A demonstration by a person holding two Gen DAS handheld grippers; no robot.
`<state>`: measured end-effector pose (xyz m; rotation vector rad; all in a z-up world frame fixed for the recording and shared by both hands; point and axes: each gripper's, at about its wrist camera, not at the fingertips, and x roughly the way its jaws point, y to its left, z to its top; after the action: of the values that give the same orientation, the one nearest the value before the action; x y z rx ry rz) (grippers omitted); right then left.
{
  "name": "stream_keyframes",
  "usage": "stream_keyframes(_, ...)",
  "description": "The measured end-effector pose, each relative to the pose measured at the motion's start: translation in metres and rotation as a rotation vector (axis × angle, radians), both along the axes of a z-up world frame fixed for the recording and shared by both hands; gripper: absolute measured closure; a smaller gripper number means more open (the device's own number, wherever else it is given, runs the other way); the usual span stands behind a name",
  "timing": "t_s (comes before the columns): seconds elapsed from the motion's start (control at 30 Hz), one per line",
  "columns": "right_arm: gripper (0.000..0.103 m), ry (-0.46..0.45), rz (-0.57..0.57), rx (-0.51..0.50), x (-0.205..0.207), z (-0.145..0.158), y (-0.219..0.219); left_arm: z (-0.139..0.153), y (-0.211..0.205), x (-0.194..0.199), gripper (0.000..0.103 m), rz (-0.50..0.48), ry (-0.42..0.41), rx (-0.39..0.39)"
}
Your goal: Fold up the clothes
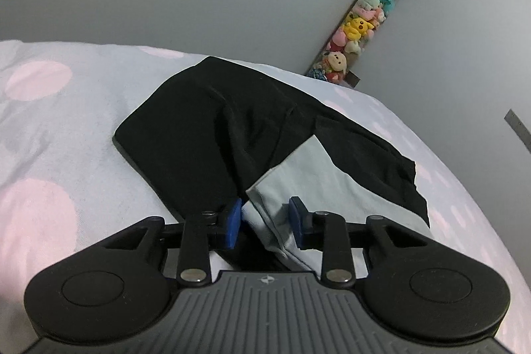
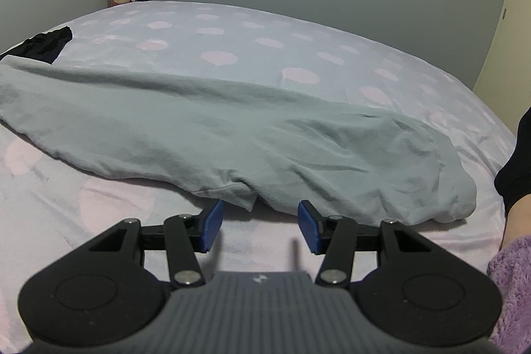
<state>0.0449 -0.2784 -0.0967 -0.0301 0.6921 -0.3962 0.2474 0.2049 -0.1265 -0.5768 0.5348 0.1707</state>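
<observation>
On the dotted bedsheet (image 2: 298, 32): soft, limp grey-green garment (image 2: 205, 128), best pinched at its near hem. Left gripper (image 1: 265, 214) spread around a fold; right gripper (image 2: 259, 221) spread, empty.

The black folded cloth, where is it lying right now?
The black folded cloth lies on the pink-dotted bedsheet, straight ahead in the left wrist view, its right side overlapping the pale grey-green garment; the right wrist view shows it far left.

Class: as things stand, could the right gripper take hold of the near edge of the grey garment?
Probably yes. The right gripper is open, and the grey garment has its hem just ahead of the fingertips, with only bare bedsheet between.
</observation>
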Motion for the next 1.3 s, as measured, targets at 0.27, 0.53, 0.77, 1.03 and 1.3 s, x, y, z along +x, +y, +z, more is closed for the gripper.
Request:
stream_keyframes(0.27, 0.043, -0.015, 0.043, -0.012, 0.001, 0.005, 0.010, 0.024, -0.003, -0.008, 0.090, -0.018, -0.089, 0.023)
stream_keyframes(0.53, 0.038, -0.040, 0.115, 0.002, 0.005, 0.018, 0.029, 0.049, -0.035, -0.016, 0.093, -0.139, -0.187, 0.167)
stream_keyframes(0.77, 0.038, -0.020, 0.146, 0.010, 0.004, 0.014, 0.037, 0.021, -0.008, -0.005, 0.079, -0.043, -0.050, 0.049)
stream_keyframes(1.03, 0.037, -0.012, 0.144, 0.020, 0.002, 0.012, 0.038, -0.006, 0.008, 0.000, 0.066, -0.004, 0.035, -0.072)
stream_keyframes(1.3, 0.037, 0.003, 0.154, 0.018, 0.001, 0.008, 0.040, 0.000, 0.003, 0.001, 0.091, -0.032, -0.004, -0.022)
